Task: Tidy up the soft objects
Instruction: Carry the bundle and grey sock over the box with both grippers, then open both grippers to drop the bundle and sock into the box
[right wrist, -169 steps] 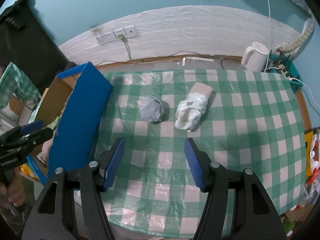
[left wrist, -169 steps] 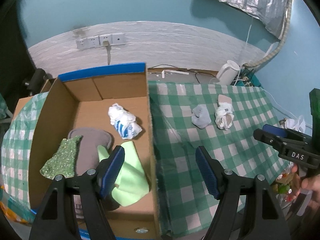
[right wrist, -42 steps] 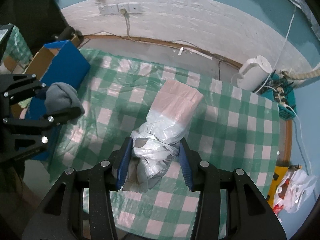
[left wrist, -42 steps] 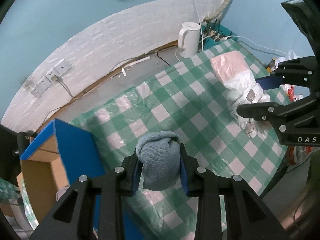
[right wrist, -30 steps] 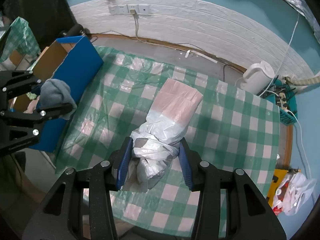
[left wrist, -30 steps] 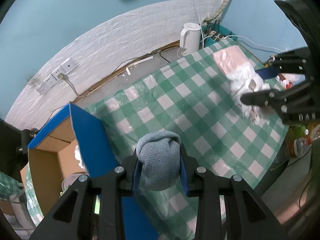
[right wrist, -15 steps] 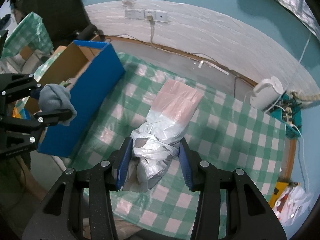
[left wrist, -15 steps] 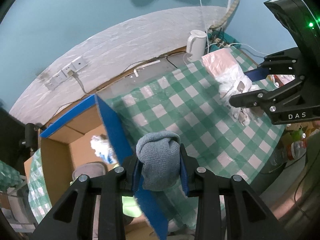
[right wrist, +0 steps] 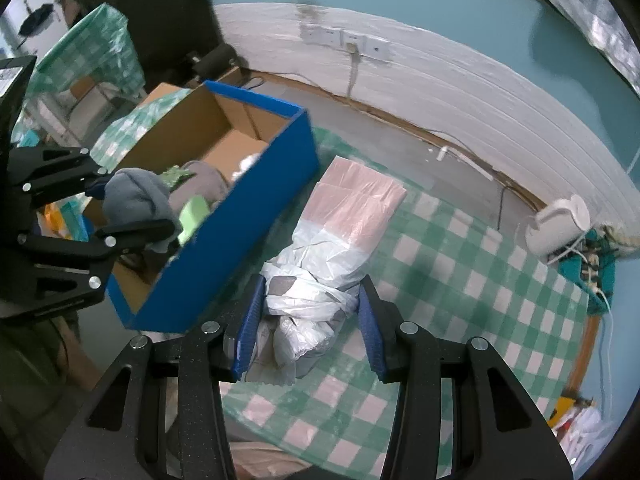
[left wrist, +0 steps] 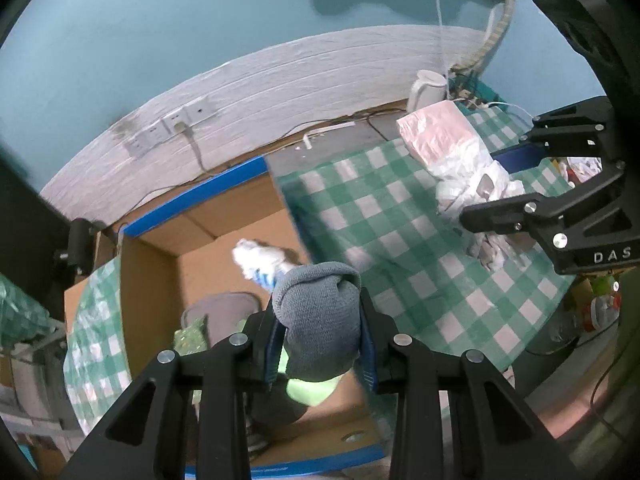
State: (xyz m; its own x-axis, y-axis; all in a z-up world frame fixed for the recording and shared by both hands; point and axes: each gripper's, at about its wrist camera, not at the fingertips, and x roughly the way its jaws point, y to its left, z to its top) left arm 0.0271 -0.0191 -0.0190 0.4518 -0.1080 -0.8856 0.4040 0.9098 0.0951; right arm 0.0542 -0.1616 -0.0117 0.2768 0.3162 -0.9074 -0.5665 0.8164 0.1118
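My left gripper (left wrist: 320,344) is shut on a rolled grey sock (left wrist: 320,316) and hangs over the open cardboard box (left wrist: 200,240) with blue outer walls. The same grey sock (right wrist: 136,200) and left gripper (right wrist: 132,208) show at the left of the right wrist view, above the box (right wrist: 240,216). My right gripper (right wrist: 308,320) is shut on a white and pink plastic bundle (right wrist: 336,236), held above the green checked table (right wrist: 480,300) beside the box's blue wall. In the left wrist view that bundle (left wrist: 452,152) and right gripper (left wrist: 508,192) hang at the right.
Inside the box lie a white and blue bundle (left wrist: 260,260), a grey pad (left wrist: 224,312), a sparkly green cloth (left wrist: 188,336) and a lime cloth (left wrist: 312,388). A white kettle (right wrist: 560,224) and cables sit at the table's far corner. Wall sockets (right wrist: 344,40) are behind.
Both grippers have moved left toward the box while keeping their loads. The left one with the sock now hangs over the box's inside, and the right one has come up beside the blue wall.
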